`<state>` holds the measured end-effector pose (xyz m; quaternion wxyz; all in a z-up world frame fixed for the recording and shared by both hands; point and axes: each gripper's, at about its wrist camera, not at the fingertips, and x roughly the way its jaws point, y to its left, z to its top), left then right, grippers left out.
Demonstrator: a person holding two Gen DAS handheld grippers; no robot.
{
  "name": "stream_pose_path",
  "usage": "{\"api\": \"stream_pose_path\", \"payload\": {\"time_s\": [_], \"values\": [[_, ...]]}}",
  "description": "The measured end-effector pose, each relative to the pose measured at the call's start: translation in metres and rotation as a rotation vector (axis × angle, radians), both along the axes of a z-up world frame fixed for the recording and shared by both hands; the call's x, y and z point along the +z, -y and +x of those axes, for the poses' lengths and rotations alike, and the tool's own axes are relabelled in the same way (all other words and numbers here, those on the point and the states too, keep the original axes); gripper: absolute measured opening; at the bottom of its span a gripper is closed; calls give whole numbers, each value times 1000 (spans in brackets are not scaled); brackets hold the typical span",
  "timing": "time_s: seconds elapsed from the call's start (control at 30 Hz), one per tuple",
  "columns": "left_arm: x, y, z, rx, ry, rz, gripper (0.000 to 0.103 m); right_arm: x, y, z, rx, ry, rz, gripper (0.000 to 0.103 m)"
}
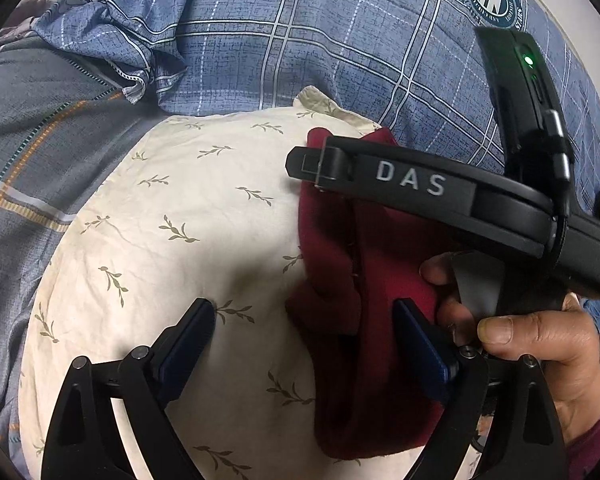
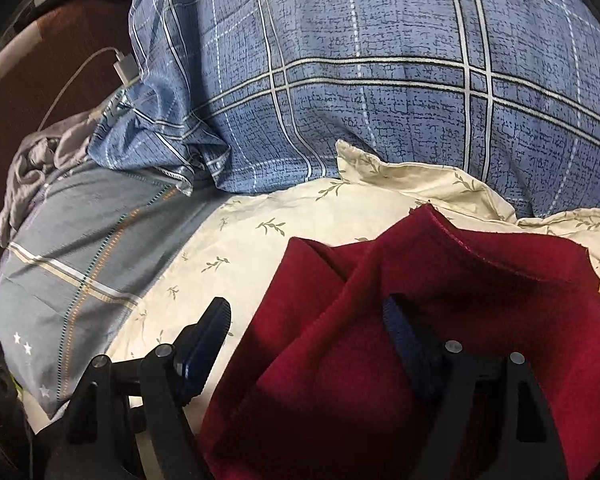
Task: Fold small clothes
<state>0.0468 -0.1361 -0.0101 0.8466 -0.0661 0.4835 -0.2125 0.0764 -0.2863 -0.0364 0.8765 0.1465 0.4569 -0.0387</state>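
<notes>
Left wrist view, left to right: a grey plaid sheet [image 1: 40, 152] is lying at the edge, beside a cream leaf-print pillow [image 1: 172, 216]. The left gripper [image 1: 304, 328] is hovering over the pillow with its jaws spread wide, gripping nothing; its right finger is lying against a dark red garment [image 1: 340, 248], which is resting crumpled on the pillow's right part. A hand [image 1: 540, 344] is holding the right gripper's black body above the garment.

Right wrist view, left to right: a white charger cable [image 2: 100, 64] is lying on dark wood, a blue plaid quilt [image 2: 360, 60] is bulging behind, and the right gripper [image 2: 308, 320] is standing released, the red cloth lying loose between its fingers.
</notes>
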Motion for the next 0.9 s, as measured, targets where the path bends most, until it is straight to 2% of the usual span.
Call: {"api": "stream_pose_path", "payload": {"time_s": [0.1,0.33,0.67,0.7,0.73,0.8,0.87,0.9], "values": [[0,1,0,-2,5,8,92,-2,3,-3,-6,31,31,82],[0,1,-1,-5,9,13,92,0,6,-7,-6,40,42,82],[0,1,0,-5,6,6,92,-1,-4,2,1,-1,-15,84],[0,0,0,-5,5,4,92,-1,-5,2,-6,-7,-24,81],[0,0,0,-4,3,0,93,0,-6,2,-20,-21,-50,68],[1,-1,1,-1,0,-6,93,3,-7,2,-26,-55,-109,52],[0,-1,2,0,-1,-9,94,7,-5,-1,-7,-59,-84,38],[0,-1,2,1,0,-10,94,11,-3,-3,-2,-56,-54,28]]}}
